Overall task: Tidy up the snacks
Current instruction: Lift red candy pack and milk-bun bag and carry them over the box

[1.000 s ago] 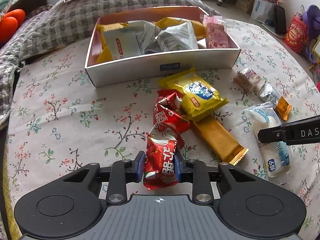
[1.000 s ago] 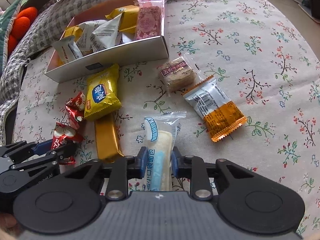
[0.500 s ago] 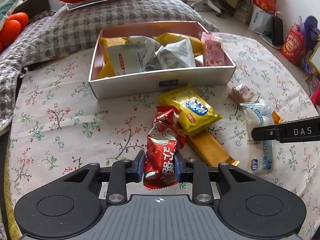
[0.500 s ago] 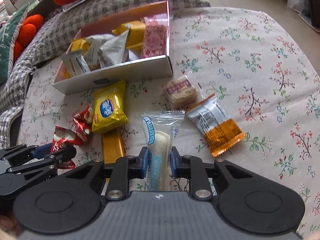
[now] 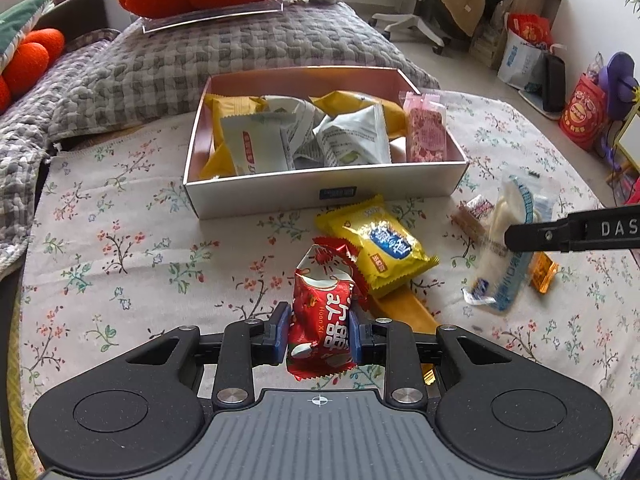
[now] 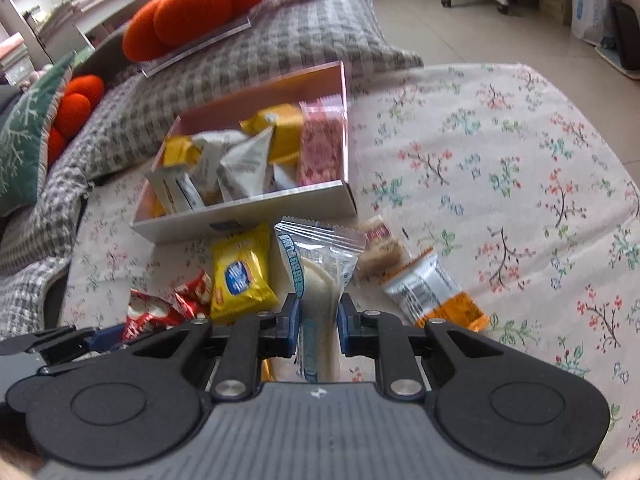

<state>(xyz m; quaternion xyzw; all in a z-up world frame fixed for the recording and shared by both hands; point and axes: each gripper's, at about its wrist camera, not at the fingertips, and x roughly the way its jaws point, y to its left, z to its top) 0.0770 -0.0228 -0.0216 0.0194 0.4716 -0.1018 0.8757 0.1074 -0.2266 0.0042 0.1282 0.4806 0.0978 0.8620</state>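
Left gripper [image 5: 319,334], bottom centre of its frame: jaws clamped on a red candy packet [image 5: 322,322], held upright. Right gripper [image 6: 319,322], bottom centre: jaws clamped on a clear-wrapped white bar [image 6: 318,280]. Box [image 5: 328,190] of snacks in mid-frame on the floral-clothed worktop [image 5: 120,248]; yellow packet [image 5: 380,242] just below it, orange-and-silver packet [image 6: 434,294] lower right.

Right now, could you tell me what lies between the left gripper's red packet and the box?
In the left wrist view, between red packet and box: the yellow snack packet and bare floral cloth.
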